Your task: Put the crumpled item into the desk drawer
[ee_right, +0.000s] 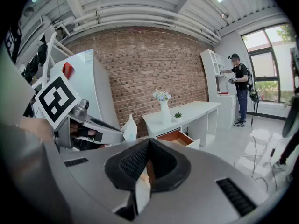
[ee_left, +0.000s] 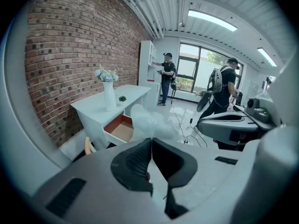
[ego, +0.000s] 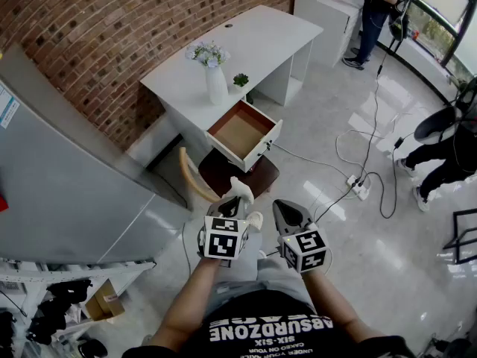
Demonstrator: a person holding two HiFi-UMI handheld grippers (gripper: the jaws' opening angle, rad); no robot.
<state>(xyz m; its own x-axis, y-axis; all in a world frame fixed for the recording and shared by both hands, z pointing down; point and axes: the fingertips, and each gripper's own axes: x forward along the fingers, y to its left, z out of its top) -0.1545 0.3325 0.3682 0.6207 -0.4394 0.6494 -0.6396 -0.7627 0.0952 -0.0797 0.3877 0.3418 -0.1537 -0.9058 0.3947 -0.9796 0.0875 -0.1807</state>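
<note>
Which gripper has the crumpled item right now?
The left gripper: its jaws pinch the crumpled white item, which sticks out beyond them. The right gripper has its jaws shut on nothing.

The drawer (ego: 240,130) gapes open from above — a chair (ego: 223,170) stands just before it, vase (ego: 216,83) behind.

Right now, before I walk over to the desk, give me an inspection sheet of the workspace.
Surface: white desk, drawer open, looks empty.
Job's things: crumpled item, not yet in the drawer.
Clutter: vase and potted plant on desk; chair before the drawer.
Grippers: left tool shut on crumpled item; right tool shut, empty.
Cables: cables and power strip on floor, right of desk.
Surroundings: brick wall, grey cabinet, person at far shelf.
</note>
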